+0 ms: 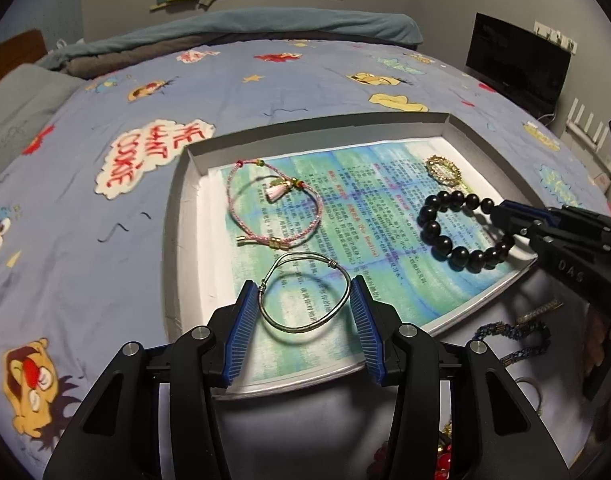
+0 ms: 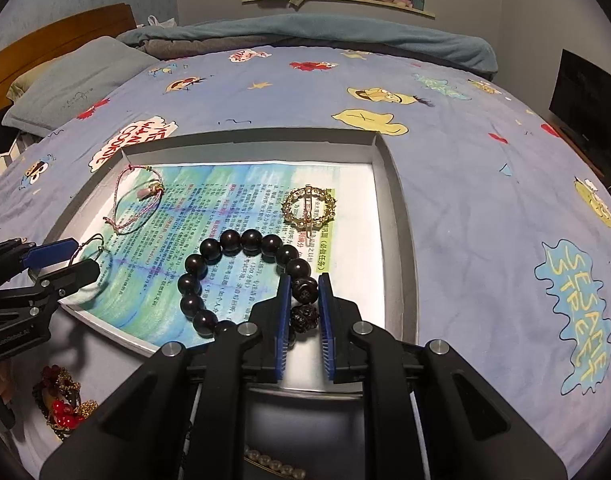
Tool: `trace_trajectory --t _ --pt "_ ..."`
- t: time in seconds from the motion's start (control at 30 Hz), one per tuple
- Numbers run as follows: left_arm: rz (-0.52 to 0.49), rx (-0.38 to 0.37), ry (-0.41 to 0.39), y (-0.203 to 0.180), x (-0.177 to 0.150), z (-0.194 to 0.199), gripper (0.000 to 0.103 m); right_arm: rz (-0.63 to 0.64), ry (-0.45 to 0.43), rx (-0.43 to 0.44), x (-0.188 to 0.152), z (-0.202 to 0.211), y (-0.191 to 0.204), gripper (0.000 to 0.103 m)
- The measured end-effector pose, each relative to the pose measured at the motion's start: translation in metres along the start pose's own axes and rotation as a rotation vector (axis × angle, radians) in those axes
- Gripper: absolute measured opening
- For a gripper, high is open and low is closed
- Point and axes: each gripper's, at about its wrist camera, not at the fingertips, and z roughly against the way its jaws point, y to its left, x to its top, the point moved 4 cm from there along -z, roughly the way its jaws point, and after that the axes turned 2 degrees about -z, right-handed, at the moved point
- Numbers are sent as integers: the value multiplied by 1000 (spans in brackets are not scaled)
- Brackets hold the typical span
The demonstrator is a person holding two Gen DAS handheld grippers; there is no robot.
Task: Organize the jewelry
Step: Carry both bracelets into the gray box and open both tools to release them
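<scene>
A shallow grey tray (image 1: 177,216) lined with a printed paper lies on the bed cover. My left gripper (image 1: 303,286) is shut on a thin silver bangle (image 1: 305,256), one pad on each side of it, just above the paper at the tray's near edge. At the tray's right side my right gripper (image 2: 304,280) is shut on a black bead bracelet (image 2: 209,250), two beads pinched between its pads. The rest of the bracelet rests on the paper. A pink cord bracelet with a tassel (image 1: 274,195) and a round gold brooch (image 2: 309,206) also lie in the tray.
Loose pieces lie on the cover in front of the tray: a blue braided bracelet (image 1: 513,332), a red and gold piece (image 2: 61,404) and a pearl strand (image 2: 273,464). A pillow (image 2: 73,84) lies far left. A dark screen (image 1: 517,64) stands beyond the bed's right edge.
</scene>
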Motion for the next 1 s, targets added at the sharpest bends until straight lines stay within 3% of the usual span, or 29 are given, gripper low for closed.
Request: trace_trajectory --t 0.13,0.37,0.7,0.9,1.0 --pt "11 -51 19 -3 0 -6 50 6 9 -8 0 -3 1 14" --pt "28 -49 22 -1 1 -10 60 12 20 -12 -1 -6 2 14" --pt "11 -5 -8 -2 2 -9 61 9 10 4 -4 -3 -1 14" --pt "14 4 -21 -1 3 -5 61 -31 0 30 -3 2 -8 20" --pt "18 6 -27 -1 3 -2 61 -55 -18 54 -2 7 -10 30"
